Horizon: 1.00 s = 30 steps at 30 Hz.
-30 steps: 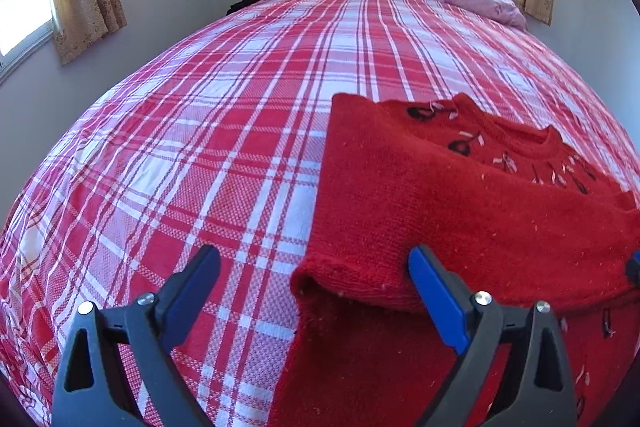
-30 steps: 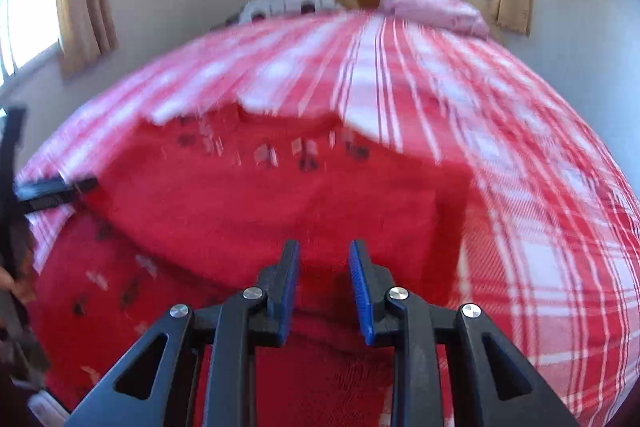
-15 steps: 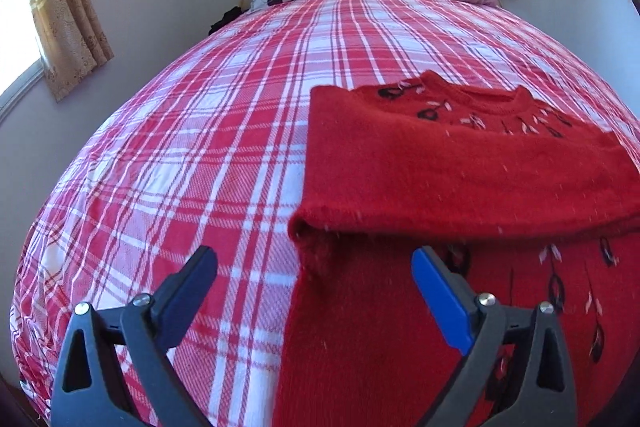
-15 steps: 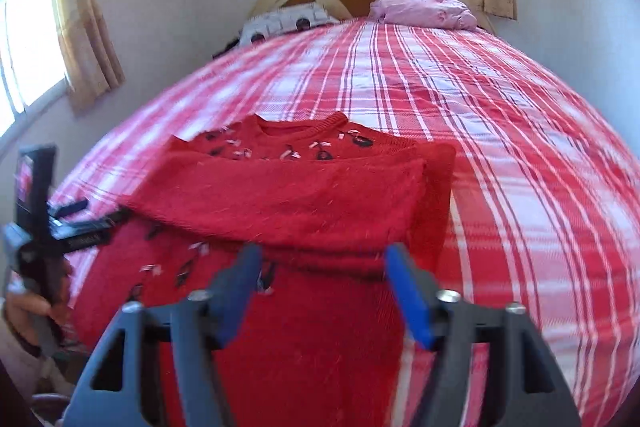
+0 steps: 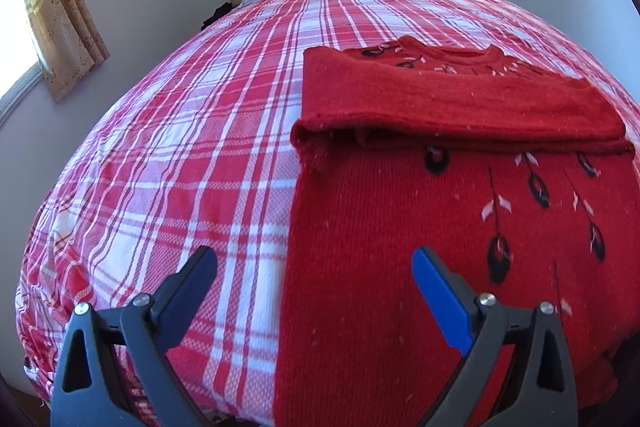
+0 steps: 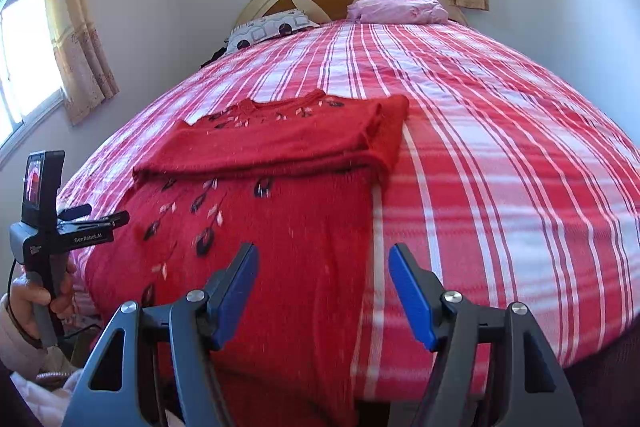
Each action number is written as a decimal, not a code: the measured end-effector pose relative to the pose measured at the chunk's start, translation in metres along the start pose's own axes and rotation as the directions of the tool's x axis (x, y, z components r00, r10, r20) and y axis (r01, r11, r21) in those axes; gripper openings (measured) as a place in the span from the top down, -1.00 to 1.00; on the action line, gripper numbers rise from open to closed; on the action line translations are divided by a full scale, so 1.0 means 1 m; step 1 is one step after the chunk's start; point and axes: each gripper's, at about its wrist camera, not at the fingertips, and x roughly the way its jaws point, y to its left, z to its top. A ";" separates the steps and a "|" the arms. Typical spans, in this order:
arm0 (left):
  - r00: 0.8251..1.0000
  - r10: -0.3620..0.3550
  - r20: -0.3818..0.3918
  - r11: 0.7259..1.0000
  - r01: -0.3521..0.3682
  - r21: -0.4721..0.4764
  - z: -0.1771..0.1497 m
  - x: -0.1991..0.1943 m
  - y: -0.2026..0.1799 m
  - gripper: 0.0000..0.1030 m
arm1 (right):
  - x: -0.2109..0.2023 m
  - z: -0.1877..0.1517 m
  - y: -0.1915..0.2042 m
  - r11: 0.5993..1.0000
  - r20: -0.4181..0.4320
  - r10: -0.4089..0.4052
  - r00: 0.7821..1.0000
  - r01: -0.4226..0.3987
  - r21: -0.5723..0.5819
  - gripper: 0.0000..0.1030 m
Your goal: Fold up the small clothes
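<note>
Red sweater (image 5: 420, 227) sleeves folded across on plaid bed (image 5: 200, 147), left gripper (image 5: 314, 267) wide, right gripper (image 6: 322, 267) just opened, empty

White lettering reading "GenRobot.AI" runs along the dark body of the left gripper (image 6: 96, 223), seen well to the left of the right gripper's (image 6: 322, 267) jaws; no other text is legible.
</note>
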 end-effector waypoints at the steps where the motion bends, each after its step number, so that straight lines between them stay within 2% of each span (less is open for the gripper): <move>1: 1.000 -0.001 0.001 1.000 0.001 0.005 -0.003 -0.002 0.000 -0.94 | -0.002 -0.003 0.001 1.000 -0.003 0.001 1.000 -0.001 0.001 -0.32; 3: 1.000 -0.013 0.008 1.000 0.013 0.009 -0.009 -0.008 0.002 -0.94 | -0.007 -0.007 0.003 1.000 -0.025 0.003 1.000 -0.004 -0.018 -0.32; 5: 1.000 -0.029 0.006 1.000 0.029 0.010 -0.015 -0.011 0.004 -0.94 | -0.013 -0.007 0.007 0.999 -0.011 -0.020 1.000 0.019 -0.044 -0.32; 11: 0.998 -0.063 -0.006 0.998 0.063 -0.012 -0.027 -0.018 0.017 -0.94 | -0.030 -0.003 0.012 0.999 0.023 -0.020 1.000 0.021 -0.049 -0.32; 18: 0.994 -0.111 0.006 0.994 0.111 0.004 -0.035 -0.032 0.035 -0.94 | -0.047 -0.008 0.018 0.996 0.000 -0.005 1.000 0.005 -0.087 -0.32; 19: 0.993 -0.115 0.002 0.993 0.115 -0.022 -0.032 -0.033 0.039 -0.94 | -0.049 -0.012 0.017 0.996 -0.015 0.007 1.000 -0.008 -0.085 -0.32; 22: 0.982 -0.188 0.010 0.981 0.188 -0.054 -0.032 -0.039 0.046 -0.94 | -0.054 -0.026 0.012 0.996 -0.070 0.011 0.997 -0.017 -0.083 -0.32; 25: 0.983 -0.185 0.015 0.981 0.185 -0.051 -0.036 -0.041 0.048 -0.94 | -0.064 -0.047 0.005 0.995 -0.118 -0.015 0.993 0.003 -0.096 -0.32; 30: 0.967 -0.248 -0.063 0.969 0.247 -0.026 -0.058 -0.037 0.047 -0.94 | -0.065 -0.079 -0.019 0.999 -0.163 0.043 0.986 -0.040 0.023 -0.32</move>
